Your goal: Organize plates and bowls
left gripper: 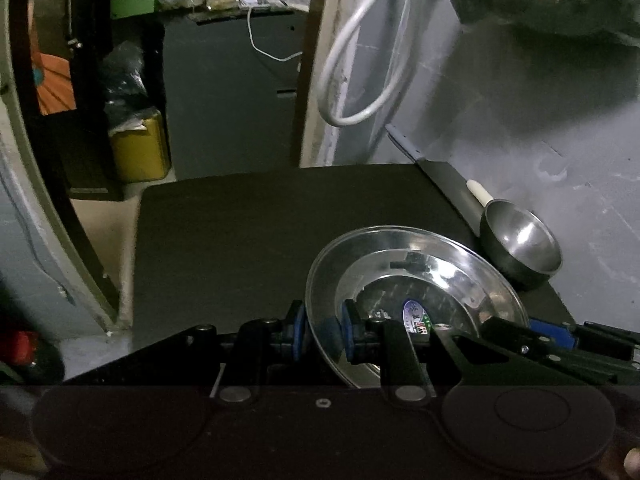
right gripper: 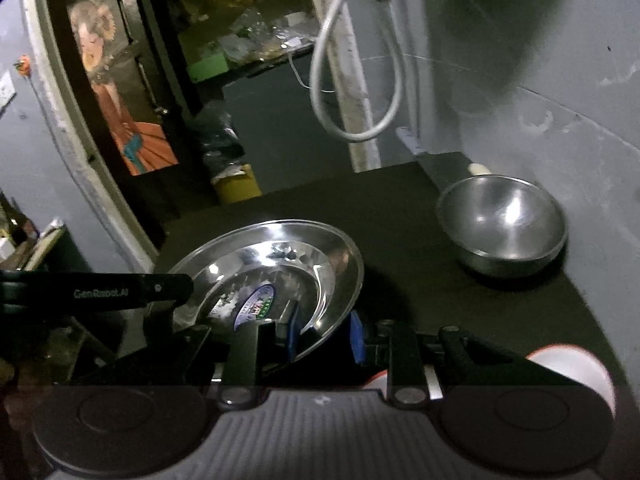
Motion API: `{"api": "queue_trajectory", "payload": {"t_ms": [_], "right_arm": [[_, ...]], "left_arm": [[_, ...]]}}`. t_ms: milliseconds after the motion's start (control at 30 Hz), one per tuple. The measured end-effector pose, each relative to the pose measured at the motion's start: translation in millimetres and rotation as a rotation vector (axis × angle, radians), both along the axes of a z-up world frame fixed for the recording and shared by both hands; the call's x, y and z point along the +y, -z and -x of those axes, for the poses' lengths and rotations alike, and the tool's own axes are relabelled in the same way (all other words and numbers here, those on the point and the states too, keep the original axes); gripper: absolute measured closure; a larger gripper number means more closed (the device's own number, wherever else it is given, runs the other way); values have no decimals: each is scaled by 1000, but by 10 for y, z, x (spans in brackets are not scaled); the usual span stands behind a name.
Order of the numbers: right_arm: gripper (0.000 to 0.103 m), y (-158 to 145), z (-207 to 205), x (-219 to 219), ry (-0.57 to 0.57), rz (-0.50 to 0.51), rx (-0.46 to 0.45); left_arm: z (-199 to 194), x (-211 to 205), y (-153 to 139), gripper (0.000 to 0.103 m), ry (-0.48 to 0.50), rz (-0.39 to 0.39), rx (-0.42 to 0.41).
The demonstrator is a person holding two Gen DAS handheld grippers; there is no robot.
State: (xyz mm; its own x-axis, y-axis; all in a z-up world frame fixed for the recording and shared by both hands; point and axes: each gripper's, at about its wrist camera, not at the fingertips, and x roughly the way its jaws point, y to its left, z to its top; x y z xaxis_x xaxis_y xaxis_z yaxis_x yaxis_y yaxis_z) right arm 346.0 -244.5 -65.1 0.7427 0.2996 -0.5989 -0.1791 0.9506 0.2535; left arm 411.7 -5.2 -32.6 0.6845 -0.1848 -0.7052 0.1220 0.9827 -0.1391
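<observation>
A shiny steel plate [left gripper: 416, 276] with a round sticker in its middle hangs tilted above the black table [left gripper: 240, 232]. My left gripper [left gripper: 322, 330] is shut on the plate's left rim, blue pads on either side of it. In the right wrist view the same plate [right gripper: 280, 264] is clamped at its right rim by my right gripper [right gripper: 326, 334], also shut on it. The left gripper's black body [right gripper: 120, 290] shows at the plate's left edge. A steel bowl [right gripper: 502, 220] sits on the table by the wall, also seen as the bowl [left gripper: 520, 244] at the right.
A grey wall [right gripper: 560, 80] borders the table on the right, with a white cable loop [left gripper: 360, 60] hanging at its corner. A yellow container [left gripper: 140, 152] stands on the floor beyond the table's far edge. A white and red object [right gripper: 572, 372] lies near my right gripper.
</observation>
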Motion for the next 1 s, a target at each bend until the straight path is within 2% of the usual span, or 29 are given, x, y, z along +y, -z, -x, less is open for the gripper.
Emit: {"api": "queue_trajectory", "payload": {"t_ms": [267, 533, 1000], "right_arm": [[74, -110, 481, 283, -13, -19, 10], [74, -119, 876, 490, -5, 8, 48], [73, 57, 1191, 669, 13, 38, 96]], "left_arm": [[470, 303, -145, 82, 43, -51, -16], [840, 490, -88, 81, 96, -67, 1], [1082, 465, 122, 79, 147, -175, 51]]}}
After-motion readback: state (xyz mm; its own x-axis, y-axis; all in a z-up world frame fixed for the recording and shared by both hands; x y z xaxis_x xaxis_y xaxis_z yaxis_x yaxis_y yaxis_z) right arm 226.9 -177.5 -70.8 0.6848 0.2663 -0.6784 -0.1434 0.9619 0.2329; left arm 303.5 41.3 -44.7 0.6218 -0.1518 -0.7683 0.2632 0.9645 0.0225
